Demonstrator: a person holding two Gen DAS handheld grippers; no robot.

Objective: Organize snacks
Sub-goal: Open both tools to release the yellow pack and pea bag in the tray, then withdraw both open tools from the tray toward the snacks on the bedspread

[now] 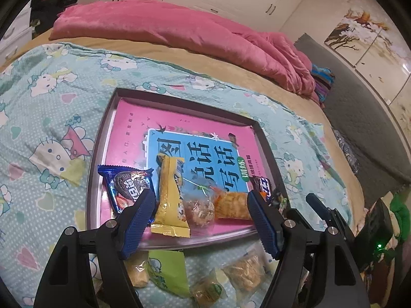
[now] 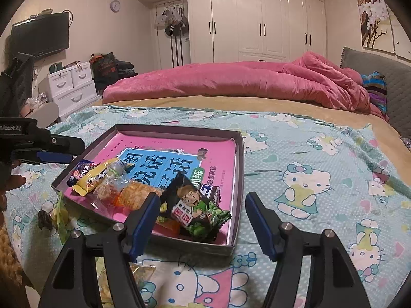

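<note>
Tray – shallow grey box lid w/ pink printed base, on a cartoon-cat bedsheet spread over the bed.
Contents, near edge, left to right in the left wrist view: blue cookie pack, yellow wrapper, clear-wrapped round snack, orange-wrapped snack, dark chocolate bar at the right wall.
Black-and-green pea packet lies in the tray's near right corner (right wrist view), partly over the bar.
Off tray, on the sheet at its near edge: green packet and several clear-wrapped pastries, partly hidden behind the fingers.
Left hand-held gripper – jaws spread, nothing pinched, over the snack row.
Right hand-held gripper – jaws spread, empty, pea packet just beyond.
Surrounds: pink duvet, white wardrobe, wall TV, white drawer unit.
</note>
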